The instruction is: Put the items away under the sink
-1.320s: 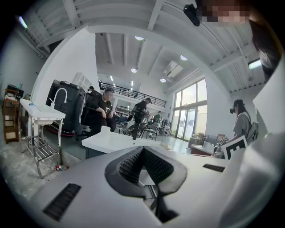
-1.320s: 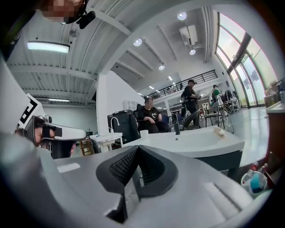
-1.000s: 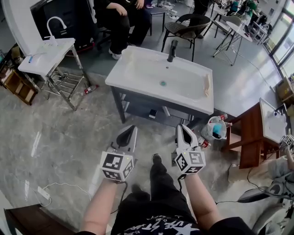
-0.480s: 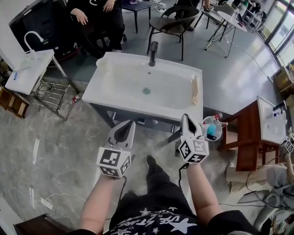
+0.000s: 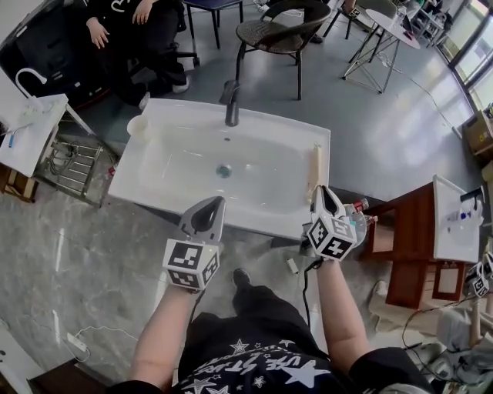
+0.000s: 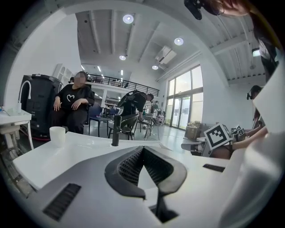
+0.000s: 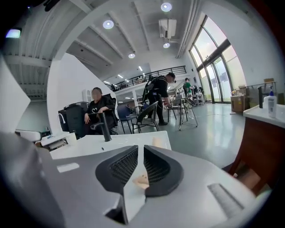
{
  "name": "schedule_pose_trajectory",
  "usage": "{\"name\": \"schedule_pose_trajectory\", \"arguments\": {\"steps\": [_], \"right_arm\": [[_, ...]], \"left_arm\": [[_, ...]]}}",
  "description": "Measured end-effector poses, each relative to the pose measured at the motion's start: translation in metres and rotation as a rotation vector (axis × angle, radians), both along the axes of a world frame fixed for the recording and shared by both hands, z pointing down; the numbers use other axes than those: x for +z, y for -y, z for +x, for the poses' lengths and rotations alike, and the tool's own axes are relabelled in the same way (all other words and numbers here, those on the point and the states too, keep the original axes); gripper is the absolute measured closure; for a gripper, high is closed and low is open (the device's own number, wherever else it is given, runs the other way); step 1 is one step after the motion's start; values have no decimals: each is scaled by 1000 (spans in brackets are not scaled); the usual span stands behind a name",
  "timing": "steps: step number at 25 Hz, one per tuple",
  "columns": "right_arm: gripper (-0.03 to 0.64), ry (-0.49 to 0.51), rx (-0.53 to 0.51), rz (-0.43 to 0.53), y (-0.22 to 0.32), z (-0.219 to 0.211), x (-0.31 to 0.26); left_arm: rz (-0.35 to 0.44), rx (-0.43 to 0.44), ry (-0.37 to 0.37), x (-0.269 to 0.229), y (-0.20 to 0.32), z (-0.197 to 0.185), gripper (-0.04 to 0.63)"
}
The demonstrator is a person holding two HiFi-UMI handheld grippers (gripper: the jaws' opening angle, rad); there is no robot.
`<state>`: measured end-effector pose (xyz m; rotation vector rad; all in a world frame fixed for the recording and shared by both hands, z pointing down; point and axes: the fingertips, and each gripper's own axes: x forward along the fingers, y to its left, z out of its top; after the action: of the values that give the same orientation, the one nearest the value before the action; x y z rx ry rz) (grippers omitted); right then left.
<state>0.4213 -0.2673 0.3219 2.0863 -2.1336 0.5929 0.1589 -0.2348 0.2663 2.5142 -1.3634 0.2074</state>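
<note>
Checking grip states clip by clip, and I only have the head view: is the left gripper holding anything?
Observer: No. Its own view shows the left gripper with jaws together, nothing between them.
Operator: And the right gripper?
Observer: Shut as well; a small tan patch shows low in its gap, and I cannot tell what it is.
Operator: Anyone beyond the sink besides the seated person?
Observer: Yes, a standing person in dark clothes leans over by the chairs.

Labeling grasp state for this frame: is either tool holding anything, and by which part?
Nothing is held. The left tool has its jaws together with nothing between them, and so does the right tool. Both are near the sink's front rim.
</note>
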Motion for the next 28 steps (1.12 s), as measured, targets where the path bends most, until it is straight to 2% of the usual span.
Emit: {"name": "schedule_pose_trajectory", "arguments": {"steps": [3,6,8,12,13,14,16,20,23,28], "right_arm": [[576,0,-11,-60,20,11,16],[477,15,-39,-129,33,12,33],[448,12,-55,-177,39,12,44],[455,-44,-46,-266,46,18,61],[486,-74,-36,-287,47,21,64],[547,-97,-23,-304,47,23,66],[578,-110,7,-320,48,27,67],[598,-79,44,-315,44,26,67],[606,-47,51,-260,38,12,54],[609,-23,-46,-143,11,-47,13]], "left_arm": [[-4,1,6,5,19,11,586],[-11,-3,12,9,33,16,586],[-17,-4,12,11,40,19,586],[-26,2,20,16,44,23,586],[-29,1,23,17,43,22,586],[-32,-1,24,18,42,21,586],[-36,-7,25,21,37,15,586],[-47,-37,14,27,23,-5,586],[-50,-63,11,29,10,-25,586],[-64,-109,-13,35,-31,-59,586]]}}
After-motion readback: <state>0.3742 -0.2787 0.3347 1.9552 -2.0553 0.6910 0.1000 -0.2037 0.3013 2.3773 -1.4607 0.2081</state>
